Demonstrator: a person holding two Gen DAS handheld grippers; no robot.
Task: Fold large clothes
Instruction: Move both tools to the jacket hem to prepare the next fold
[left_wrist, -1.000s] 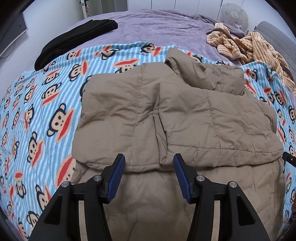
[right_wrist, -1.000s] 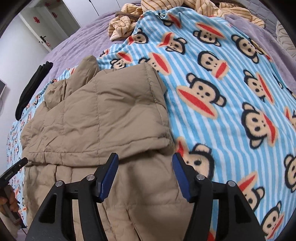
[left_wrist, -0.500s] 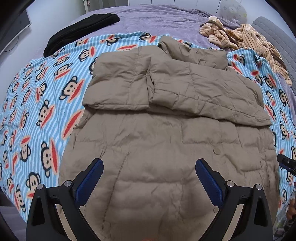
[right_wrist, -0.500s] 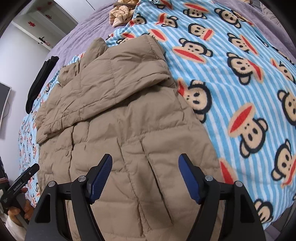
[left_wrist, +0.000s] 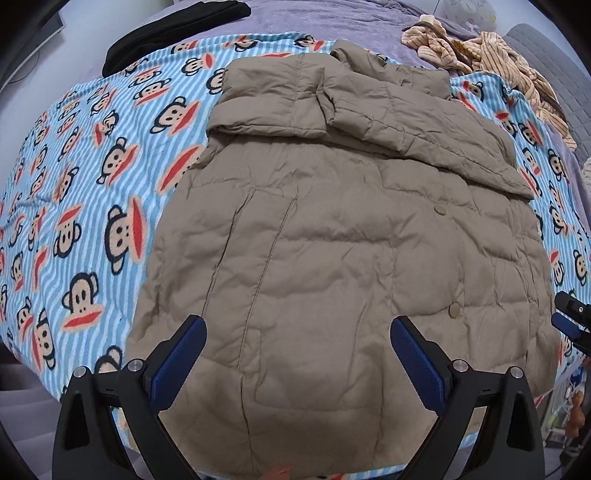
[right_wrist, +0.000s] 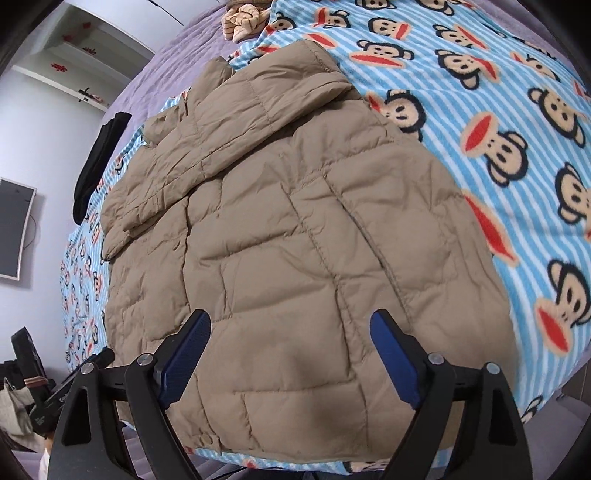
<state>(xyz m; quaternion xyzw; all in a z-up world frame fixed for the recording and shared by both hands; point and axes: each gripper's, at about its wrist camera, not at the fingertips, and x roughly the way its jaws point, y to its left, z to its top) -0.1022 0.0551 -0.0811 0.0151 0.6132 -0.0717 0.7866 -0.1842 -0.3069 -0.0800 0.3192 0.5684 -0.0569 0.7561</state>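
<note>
A tan quilted puffer jacket (left_wrist: 332, 240) lies flat on a blue striped monkey-print blanket (left_wrist: 92, 184), its sleeves folded across the chest at the far end. My left gripper (left_wrist: 298, 334) hovers open over the jacket's hem at the near bed edge, with nothing between its blue pads. The right gripper's tip (left_wrist: 570, 317) shows at the right edge of that view. In the right wrist view the same jacket (right_wrist: 295, 240) fills the middle, and my right gripper (right_wrist: 290, 330) stands open above the hem's right part, empty.
A black garment (left_wrist: 166, 26) lies at the far left on the purple bedspread (left_wrist: 332, 18). Striped beige clothing (left_wrist: 498, 55) is heaped at the far right. A dark screen (right_wrist: 14, 229) hangs on the left wall. The bed edge runs just below the hem.
Both grippers have pulled back from the folded sleeves toward the hem and opened wider. The whole jacket is now in view.
</note>
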